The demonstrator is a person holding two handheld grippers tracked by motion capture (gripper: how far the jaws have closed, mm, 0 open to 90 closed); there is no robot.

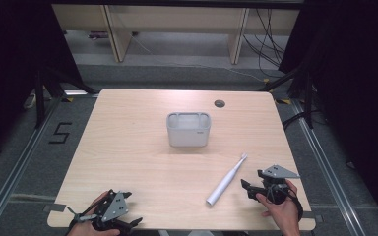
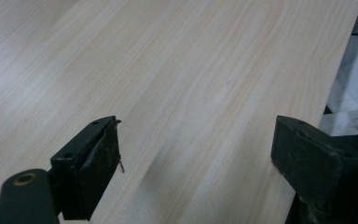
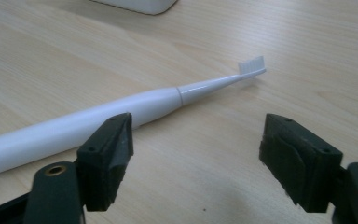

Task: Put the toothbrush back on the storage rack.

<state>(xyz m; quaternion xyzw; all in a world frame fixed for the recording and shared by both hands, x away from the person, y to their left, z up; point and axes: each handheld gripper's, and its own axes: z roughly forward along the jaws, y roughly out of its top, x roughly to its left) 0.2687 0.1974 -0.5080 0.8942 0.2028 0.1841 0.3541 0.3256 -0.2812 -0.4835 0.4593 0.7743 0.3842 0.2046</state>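
Note:
A white electric toothbrush [image 1: 226,180] lies flat on the wooden table [image 1: 128,147], its bristle head pointing toward the far right. In the right gripper view the toothbrush [image 3: 98,119] runs across just beyond the left jaw, bristles up. My right gripper [image 1: 250,188] sits open at the table's near right, just right of the brush handle, with nothing between its jaws [image 3: 196,149]. My left gripper [image 1: 133,222] rests open at the near left edge, over bare wood [image 2: 196,154]. A white rectangular holder [image 1: 188,130] stands upright at mid-table.
A round cable hole [image 1: 219,103] sits near the table's far edge. The table's near edge runs close beside the left gripper. Cables [image 1: 268,44] and furniture legs lie on the floor beyond the table. A floor mark "5" [image 1: 60,132] is at the left.

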